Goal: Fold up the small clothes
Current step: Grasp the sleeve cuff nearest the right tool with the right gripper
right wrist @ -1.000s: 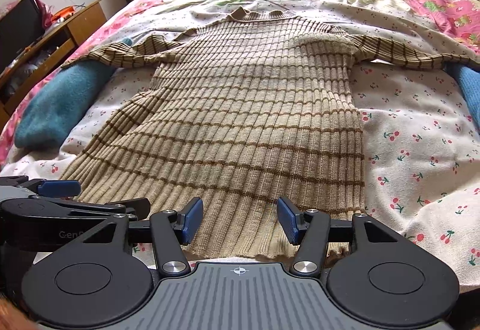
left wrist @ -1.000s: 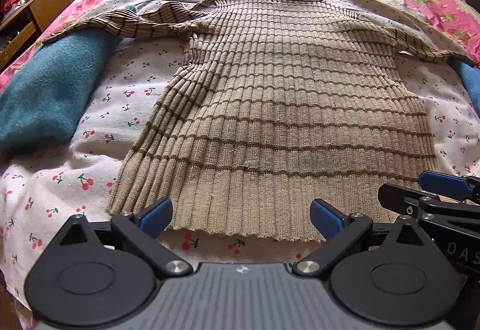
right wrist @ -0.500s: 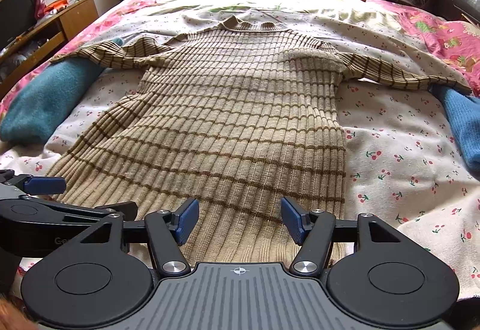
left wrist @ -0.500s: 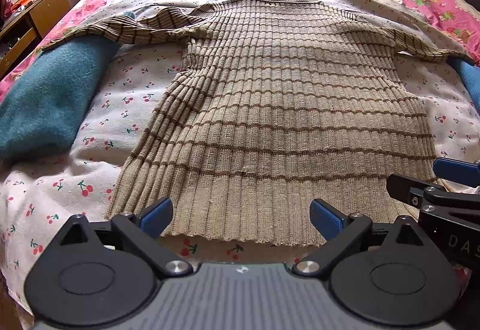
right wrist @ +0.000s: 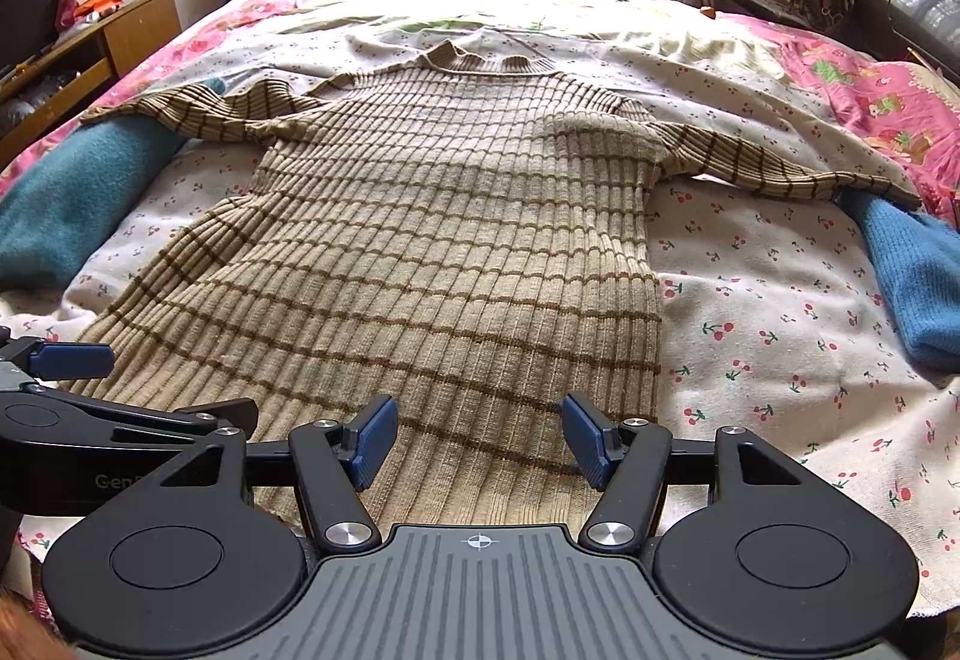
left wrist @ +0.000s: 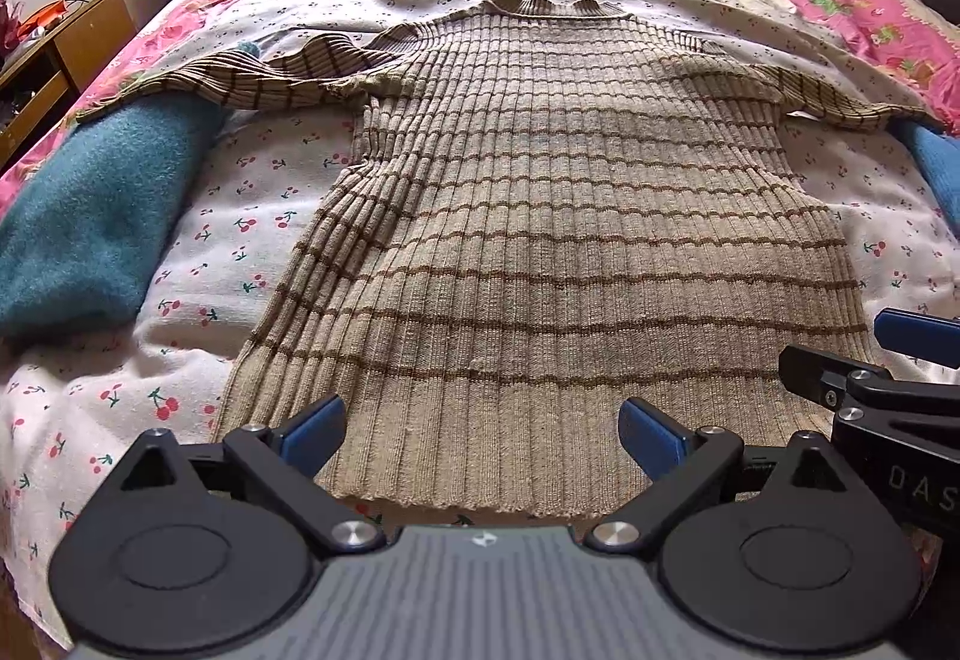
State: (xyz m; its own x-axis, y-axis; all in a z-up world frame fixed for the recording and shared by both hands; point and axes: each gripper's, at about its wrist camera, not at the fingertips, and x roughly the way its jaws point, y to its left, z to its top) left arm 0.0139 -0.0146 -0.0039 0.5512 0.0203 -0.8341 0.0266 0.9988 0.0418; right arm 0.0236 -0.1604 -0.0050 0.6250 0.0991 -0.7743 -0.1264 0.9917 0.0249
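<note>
A beige ribbed sweater with thin brown stripes [left wrist: 540, 216] lies flat on the bed, collar far, hem near, both short sleeves spread out sideways. It also shows in the right wrist view [right wrist: 432, 252]. My left gripper [left wrist: 480, 435] is open and empty, above the hem's left half. My right gripper [right wrist: 480, 438] is open and empty, above the hem's right half. The right gripper's fingers show at the right edge of the left wrist view [left wrist: 870, 378]; the left gripper's fingers show at the left edge of the right wrist view [right wrist: 108, 396].
The bed carries a white cherry-print sheet [left wrist: 198, 264] and a pink floral cover [right wrist: 870, 102]. A teal knit [left wrist: 90, 216] lies left of the sweater, a blue knit [right wrist: 918, 270] lies right. A wooden desk [right wrist: 90, 42] stands at the left, a dark cabinet [right wrist: 912, 0] at the right.
Both grippers have drawn back and risen a little from the hem, so more of the bed shows. The right gripper's jaws have opened slightly wider. The sweater has not moved.
</note>
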